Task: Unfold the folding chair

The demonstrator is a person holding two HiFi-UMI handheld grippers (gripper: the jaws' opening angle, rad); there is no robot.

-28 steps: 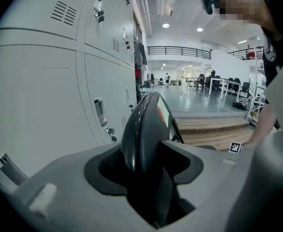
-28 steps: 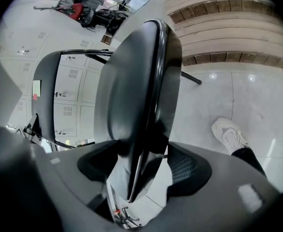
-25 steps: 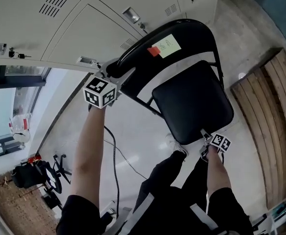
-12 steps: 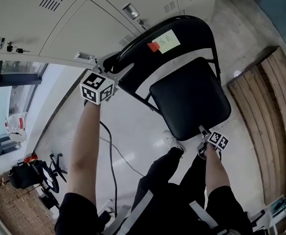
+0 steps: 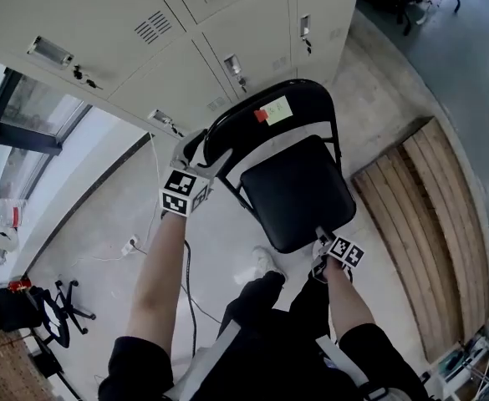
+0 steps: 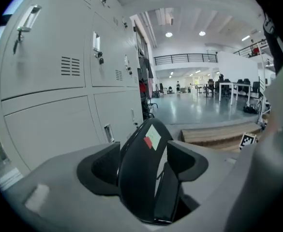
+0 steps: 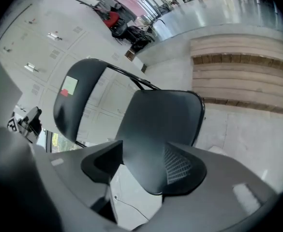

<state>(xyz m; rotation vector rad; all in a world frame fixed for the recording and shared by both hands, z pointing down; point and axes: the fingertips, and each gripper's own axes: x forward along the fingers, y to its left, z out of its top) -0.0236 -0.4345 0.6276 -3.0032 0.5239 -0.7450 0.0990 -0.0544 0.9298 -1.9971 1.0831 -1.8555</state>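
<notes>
Bracing the unfolded folding chair (image 5: 290, 192) at backrest (image 6: 140, 178) and seat (image 7: 156, 129) so it stands.
Left gripper (image 5: 202, 150), jaws just widening, loosely straddles the backrest; right gripper (image 5: 319, 236), jaws just narrowing, brackets the seat's front edge, unclamped.

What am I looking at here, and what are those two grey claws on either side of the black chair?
No robot here: a person holds a two-jaw gripper in each hand. The head view comes from a camera on the person's head, looking down; each gripper view comes from a camera riding on that gripper. A black metal folding chair, seemingly unfolded, stands on the pale polished floor before grey metal lockers, beside a slatted wooden platform. The left gripper straddles the curved black backrest, jaws open, having just widened. The right gripper has the front edge of the padded black seat between its jaws, which have just been closing; whether they pinch it is unclear.
</notes>
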